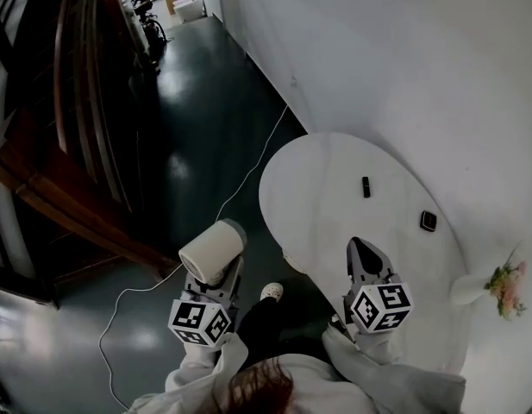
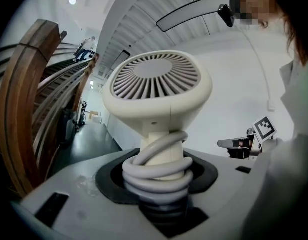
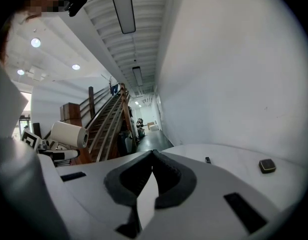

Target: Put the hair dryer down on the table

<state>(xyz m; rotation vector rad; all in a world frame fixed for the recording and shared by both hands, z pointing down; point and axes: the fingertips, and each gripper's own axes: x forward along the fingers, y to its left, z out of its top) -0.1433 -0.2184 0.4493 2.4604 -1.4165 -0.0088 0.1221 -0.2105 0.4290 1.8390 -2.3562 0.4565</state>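
Two grippers up. Your left gripper [image 1: 215, 276] clamps hair dryer [image 1: 212, 250] by handle, likely pinning wound cord [image 2: 156, 174]; dryer hangs over floor [image 1: 205, 145], beyond table's [image 1: 326, 188] left edge. Right gripper [image 1: 362, 248]: jaws together, empty.

I see head view steeply down from above: table [image 1: 334, 188], floor [image 1: 205, 102]. Left gripper view level, down corridor [image 2: 89, 129], hair dryer [image 2: 156, 94] filling close foreground. Right gripper view low over same table; both share staircase [image 3: 106, 116].
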